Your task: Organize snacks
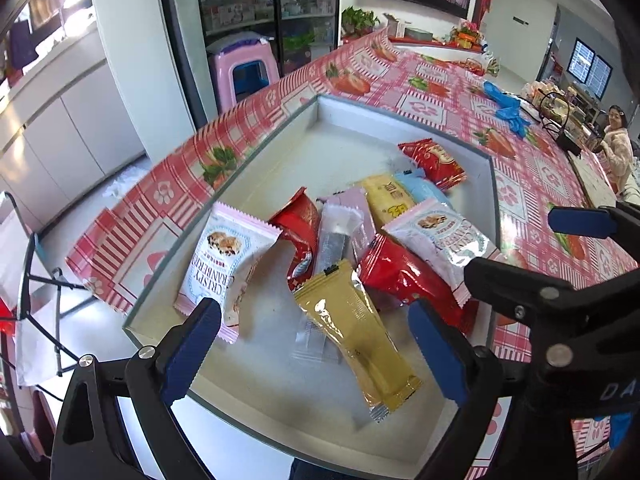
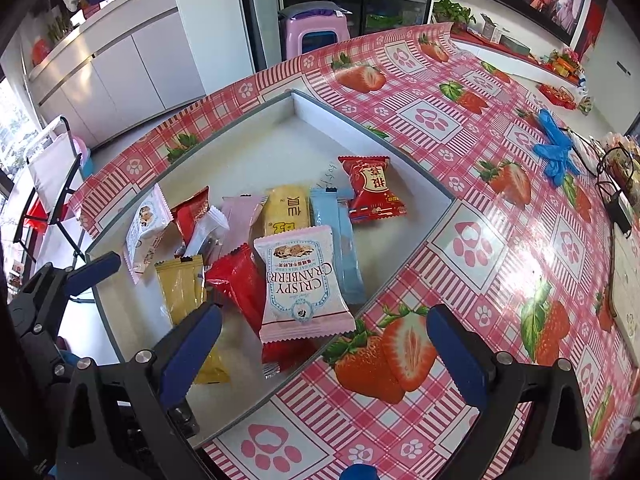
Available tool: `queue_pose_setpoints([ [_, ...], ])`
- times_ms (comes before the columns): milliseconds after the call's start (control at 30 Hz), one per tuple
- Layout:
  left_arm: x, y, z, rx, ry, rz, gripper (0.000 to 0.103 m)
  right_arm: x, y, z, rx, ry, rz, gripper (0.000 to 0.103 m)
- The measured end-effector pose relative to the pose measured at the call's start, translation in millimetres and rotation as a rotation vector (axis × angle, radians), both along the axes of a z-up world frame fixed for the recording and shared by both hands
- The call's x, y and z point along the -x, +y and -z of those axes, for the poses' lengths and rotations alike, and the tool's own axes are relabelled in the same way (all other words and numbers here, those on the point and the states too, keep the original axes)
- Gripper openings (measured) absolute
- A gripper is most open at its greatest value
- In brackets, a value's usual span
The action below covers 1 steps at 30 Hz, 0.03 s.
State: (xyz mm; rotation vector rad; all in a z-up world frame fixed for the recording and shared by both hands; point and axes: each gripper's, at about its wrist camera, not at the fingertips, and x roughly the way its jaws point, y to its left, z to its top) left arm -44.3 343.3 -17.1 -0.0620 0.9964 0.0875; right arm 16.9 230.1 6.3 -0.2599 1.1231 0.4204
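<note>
Bright, even daylight enters from windows at left. Glare streaks the glossy red-checked strawberry tablecloth (image 2: pixel 500 216) and shiny red foil snack packet (image 1: pixel 404 276). Fisheye bends edges; corners black.

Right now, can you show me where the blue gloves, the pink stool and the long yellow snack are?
blue gloves (image 2: pixel 554 152), right wrist view, on the bunched middle.
pink stool (image 2: pixel 314 26), right wrist view, on its front below the seat.
long yellow snack (image 1: pixel 356 328), left wrist view, middle of the wrapper.
</note>
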Motion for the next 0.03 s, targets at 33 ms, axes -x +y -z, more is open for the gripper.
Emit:
queue_pose_setpoints([
  [33,0.5,-0.8,-0.7,-0.001,0.0,0.002,0.096,-0.1,0.0,0.0,0.0,0.0,0.001,0.103],
])
